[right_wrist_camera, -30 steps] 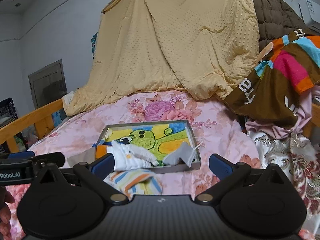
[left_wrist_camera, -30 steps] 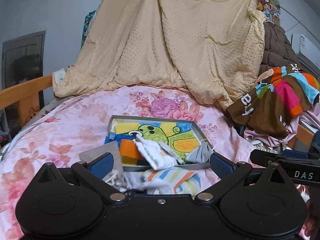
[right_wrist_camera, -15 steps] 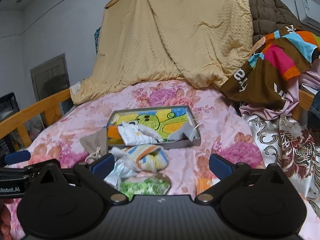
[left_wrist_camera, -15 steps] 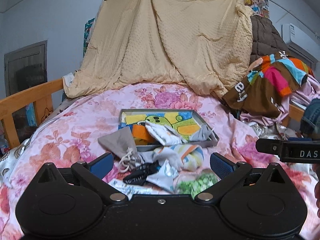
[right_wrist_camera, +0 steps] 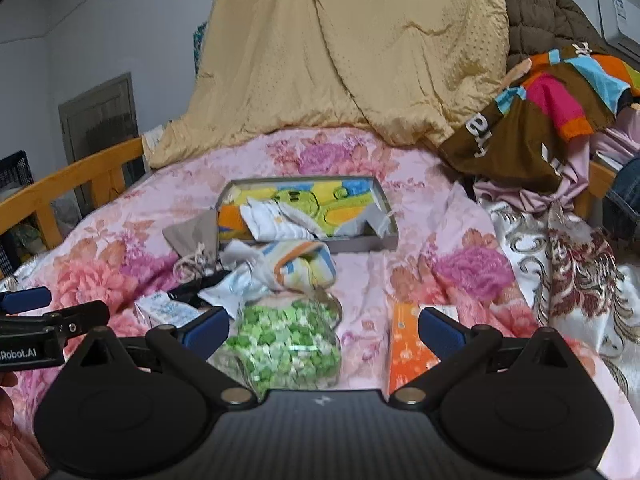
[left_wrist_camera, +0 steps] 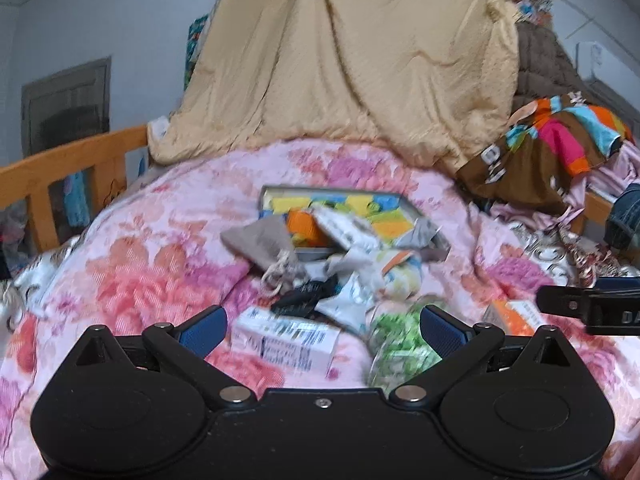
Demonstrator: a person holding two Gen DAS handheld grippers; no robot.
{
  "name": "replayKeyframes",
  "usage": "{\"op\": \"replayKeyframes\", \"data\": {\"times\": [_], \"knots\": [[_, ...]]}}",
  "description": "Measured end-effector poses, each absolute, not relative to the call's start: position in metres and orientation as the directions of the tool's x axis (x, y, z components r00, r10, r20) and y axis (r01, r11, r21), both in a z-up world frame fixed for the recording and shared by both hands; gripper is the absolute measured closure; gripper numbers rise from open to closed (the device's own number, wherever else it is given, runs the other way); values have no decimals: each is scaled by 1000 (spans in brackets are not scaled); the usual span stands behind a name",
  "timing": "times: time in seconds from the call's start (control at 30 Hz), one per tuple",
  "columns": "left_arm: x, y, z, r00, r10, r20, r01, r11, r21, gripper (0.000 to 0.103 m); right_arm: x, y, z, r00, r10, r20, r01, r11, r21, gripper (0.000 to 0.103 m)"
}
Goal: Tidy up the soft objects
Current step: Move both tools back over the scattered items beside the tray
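Left wrist view: mid-frame, a shallow grey cartoon-printed tray (left_wrist_camera: 404,202) on the pink floral bed (left_wrist_camera: 132,264) holds only a white cloth (left_wrist_camera: 344,226) and an orange piece. A grey drawstring pouch (left_wrist_camera: 260,244) and striped cloth (left_wrist_camera: 400,276) lie outside below it, so most sorting seemingly remains. The left claw (left_wrist_camera: 322,326) is spread wide, empty.

Right wrist view: bottom centre, the right claw (right_wrist_camera: 324,326) gapes wide above a clear bag of green pieces (right_wrist_camera: 284,344), gripping nothing.
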State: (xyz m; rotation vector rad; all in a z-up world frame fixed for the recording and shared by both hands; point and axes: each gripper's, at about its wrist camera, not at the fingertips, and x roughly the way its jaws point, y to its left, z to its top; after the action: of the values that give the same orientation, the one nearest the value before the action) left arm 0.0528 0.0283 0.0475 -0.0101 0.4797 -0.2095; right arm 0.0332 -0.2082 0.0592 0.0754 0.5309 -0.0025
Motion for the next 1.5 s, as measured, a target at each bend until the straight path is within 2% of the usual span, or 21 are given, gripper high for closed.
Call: {"op": "replayKeyframes", "data": {"times": [0.4,0.9,1.5], "knots": [[44,25,38,832,-179,-526,196,980,-24,1,27,-199,46,816,47,-576,-14,998,61,0],[41,20,37,836,-83,-542,134,989,56,1,30,-184,38,781,63,-622,-68,998,16,0],[53,19,29,790,-84,-607,120,993,19,1,36,-190,35,771,43,-636,-25,999,37,0]]}}
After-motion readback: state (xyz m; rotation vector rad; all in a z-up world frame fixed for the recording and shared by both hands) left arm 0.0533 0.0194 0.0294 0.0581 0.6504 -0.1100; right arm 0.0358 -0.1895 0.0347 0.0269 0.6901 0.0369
